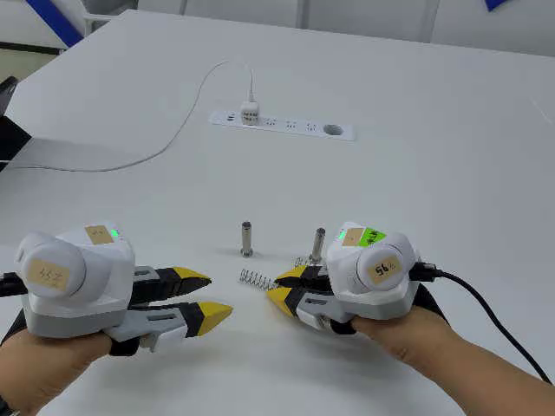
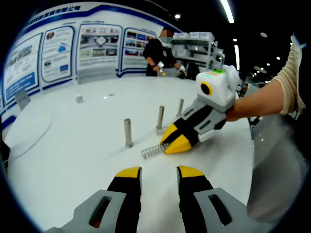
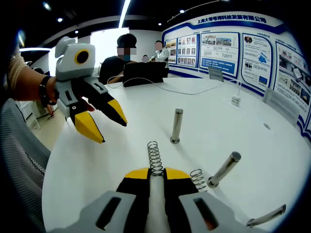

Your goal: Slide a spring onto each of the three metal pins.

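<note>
Three upright metal pins stand on the white table: one [image 3: 176, 125] to the left, a middle one [image 3: 222, 170] and a third [image 3: 265, 216] low at the right edge of the right gripper view. A loose spring [image 3: 154, 155] lies flat on the table, and my right gripper [image 3: 156, 171] is shut on its near end. In the head view this spring [image 1: 253, 278] sticks out left of the right gripper [image 1: 282, 288], below the left pin [image 1: 246, 238]. A second spring [image 3: 197, 177] lies at the middle pin's base. My left gripper [image 1: 206, 295] hovers open and holds nothing.
A white power strip [image 1: 282, 124] with a plugged charger and a cable lies at the far middle of the table. People stand and sit beyond the table [image 2: 73, 145] in the gripper views.
</note>
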